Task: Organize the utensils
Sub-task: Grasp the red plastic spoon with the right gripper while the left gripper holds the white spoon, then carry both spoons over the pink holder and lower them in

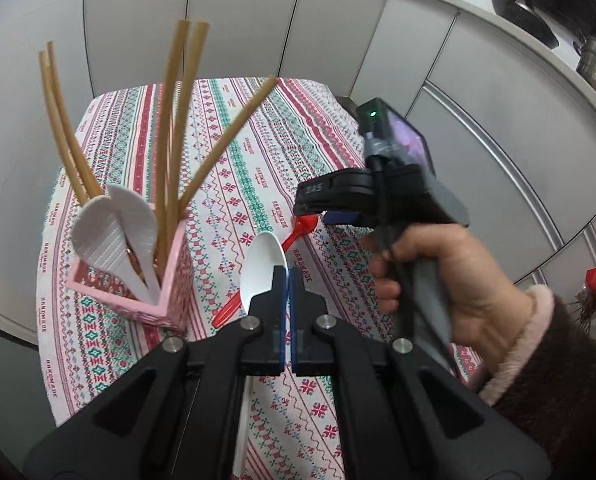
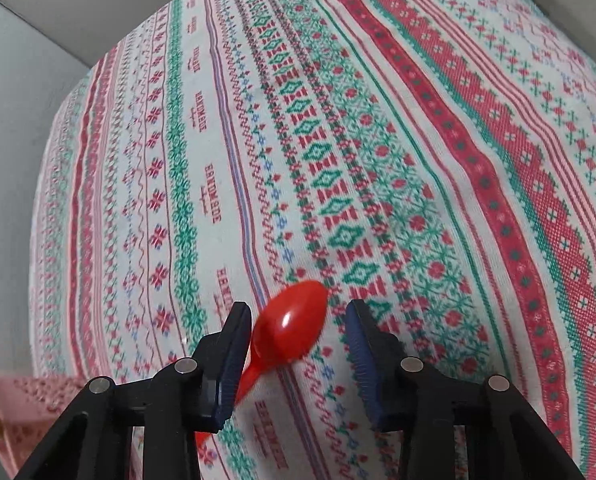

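Your left claw (image 1: pixel 288 280) pinches the white spoon (image 1: pixel 263 268); your right claw (image 2: pixel 298 344) is spread around the red spoon (image 2: pixel 294 326), off-centre toward nine o'clock, so closing may flick it across the bench (image 2: pixel 418 120).

red spoon (image 2: pixel 288 326) handle hidden under left pad, pink holder (image 2: pixel 22 404) cut off (blurred)

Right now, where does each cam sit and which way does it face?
Left wrist: on the left gripper, angled down over the tablecloth; shut on a white spoon; shows the pink holder, the person's right hand.
Right wrist: on the right gripper, angled steeply down; open jaws straddle the red spoon.
Shared: red spoon, tablecloth.
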Demonstrator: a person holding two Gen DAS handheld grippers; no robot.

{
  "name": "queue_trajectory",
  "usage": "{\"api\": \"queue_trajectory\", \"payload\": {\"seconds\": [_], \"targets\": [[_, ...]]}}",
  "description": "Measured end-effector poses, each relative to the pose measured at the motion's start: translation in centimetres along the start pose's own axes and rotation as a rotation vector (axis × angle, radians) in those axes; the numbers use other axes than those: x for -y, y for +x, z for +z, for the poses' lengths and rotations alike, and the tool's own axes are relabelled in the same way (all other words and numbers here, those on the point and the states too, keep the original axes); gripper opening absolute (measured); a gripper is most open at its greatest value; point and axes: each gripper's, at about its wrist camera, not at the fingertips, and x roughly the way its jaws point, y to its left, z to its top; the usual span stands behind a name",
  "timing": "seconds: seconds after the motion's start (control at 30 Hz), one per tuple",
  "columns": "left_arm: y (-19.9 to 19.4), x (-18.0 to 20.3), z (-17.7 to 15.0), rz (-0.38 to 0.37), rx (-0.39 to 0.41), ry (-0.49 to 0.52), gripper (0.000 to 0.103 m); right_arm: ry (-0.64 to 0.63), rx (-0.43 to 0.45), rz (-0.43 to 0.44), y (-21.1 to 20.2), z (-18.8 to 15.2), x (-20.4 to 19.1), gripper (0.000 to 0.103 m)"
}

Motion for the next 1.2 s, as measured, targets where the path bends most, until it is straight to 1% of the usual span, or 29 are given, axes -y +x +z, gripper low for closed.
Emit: {"api": "queue_trajectory", "payload": {"seconds": [0.1,0.2,0.27,0.33,0.37,0.43,0.47,0.5,0.67,0.73,0.77,0.83,0.87,0.9,0.93,1.0,1.07,1.1,1.13,1.2], "targets": [[-0.4,-0.4,-0.2,-0.001,0.006,-0.01,0.001,-0.03,0.03,-0.073,0.4,-0.1,-1.3,0.041],[-0.8,-0.8,-0.4,0.002,0.007,-0.02,0.001,-0.086,0.061,-0.151,0.7,-0.6,-2.5,0.035],[-0.9,-1.2,-0.6,0.004,0.005,-0.024,0.001,-0.127,0.075,-0.188,0.9,-0.8,-2.9,0.028],[-1.2,-1.4,-0.8,0.006,0.005,-0.025,0.001,-0.134,0.074,-0.168,0.8,-0.9,-2.7,0.018],[-1.2,-1.5,-0.8,0.007,0.006,-0.026,0.001,-0.129,0.07,-0.146,0.6,-0.9,-2.3,0.017],[-1.4,-1.8,-0.7,0.006,0.009,-0.03,0.001,-0.125,0.069,-0.104,0.1,-1.0,-1.8,0.009],[-1.5,-1.9,-0.7,0.006,0.011,-0.034,0.001,-0.126,0.067,-0.078,-0.1,-0.9,-1.6,0.007],[-1.5,-2.2,-0.6,0.005,0.013,-0.037,0.001,-0.125,0.055,-0.055,-0.1,-0.8,-1.4,0.0],[-1.5,-2.8,-0.5,-0.007,0.015,-0.066,0.001,-0.13,0.029,0.007,-0.9,-1.5,-0.9,0.0],[-1.5,-3.0,-0.4,-0.01,0.016,-0.073,0.001,-0.144,0.013,0.047,-1.3,-1.8,-0.9,0.0],[-1.5,-3.1,-0.5,-0.01,0.018,-0.076,0.001,-0.171,0.017,0.07,-1.7,-2.0,-1.2,0.001],[-1.7,-3.0,-0.6,-0.011,0.021,-0.078,0.001,-0.219,0.041,0.056,-2.5,-2.3,-1.7,0.007],[-1.7,-3.1,-0.6,-0.011,0.022,-0.078,0.001,-0.26,0.045,0.042,-2.8,-2.5,-2.2,0.014],[-1.7,-3.1,-0.6,-0.011,0.024,-0.078,0.001,-0.282,0.044,0.033,-2.9,-2.8,-2.4,0.041],[-1.8,-3.1,-0.5,-0.011,0.025,-0.078,0.001,-0.311,0.046,0.014,-2.9,-3.1,-2.8,0.062],[-1.8,-3.3,-0.5,-0.011,0.028,-0.081,0.001,-0.377,0.037,-0.026,-2.6,-3.6,-3.5,0.063],[-1.9,-3.4,-0.6,-0.01,0.028,-0.083,0.001,-0.421,0.011,-0.048,-1.9,-4.0,-4.1,0.051],[-1.9,-3.5,-0.6,-0.008,0.029,-0.085,0.001,-0.429,-0.003,-0.053,-1.5,-4.1,-4.1,0.039],[-1.9,-3.6,-0.6,-0.006,0.029,-0.086,0.001,-0.432,-0.017,-0.067,-1.0,-4.0,-4.1,0.036],[-2.0,-3.7,-0.6,-0.005,0.029,-0.089,0.001,-0.443,-0.047,-0.104,0.3,-4.2,-4.3,0.033]]}}
